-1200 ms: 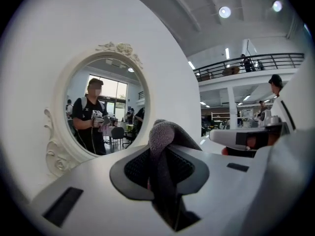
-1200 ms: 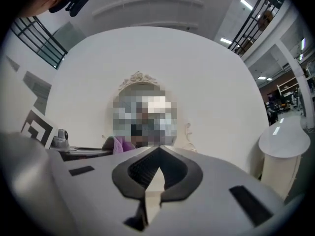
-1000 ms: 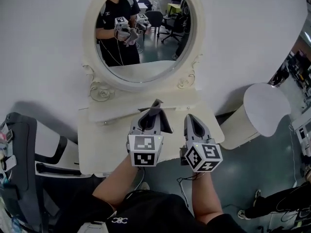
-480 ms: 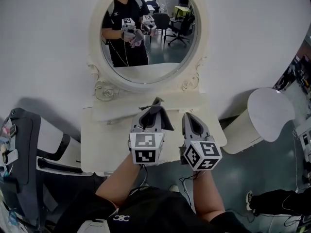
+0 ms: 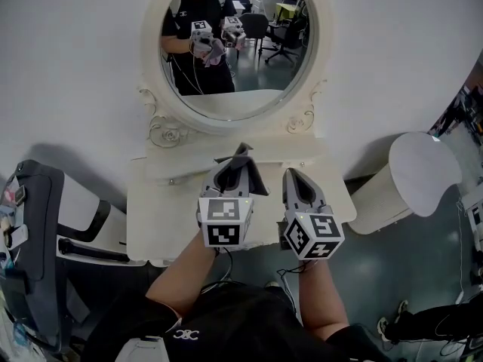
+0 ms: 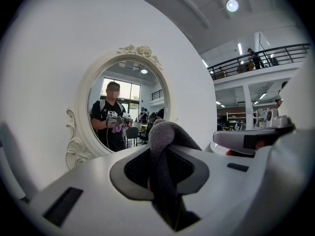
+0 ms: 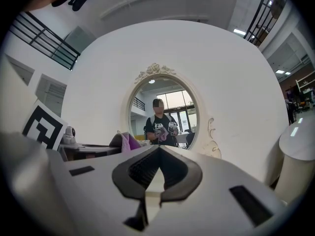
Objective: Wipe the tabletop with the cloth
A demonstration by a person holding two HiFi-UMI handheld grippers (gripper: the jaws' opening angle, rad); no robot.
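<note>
The grey cloth [image 6: 161, 141] is pinched between the closed jaws of the left gripper [image 5: 235, 173] above the white tabletop [image 5: 151, 225], seemingly ready to be lowered for wiping, while the right gripper [image 5: 294, 178], at its 3 o'clock, is held with jaws together, empty.

In the head view the left tool [image 5: 232, 173] and right tool [image 5: 296, 178] cover the middle of the surface [image 5: 151, 217], the cloth [image 5: 244, 155] shows only as a grey fold past the left tool's tips, and the upper edge cuts off the top of the mirror [image 5: 234, 51].
</note>
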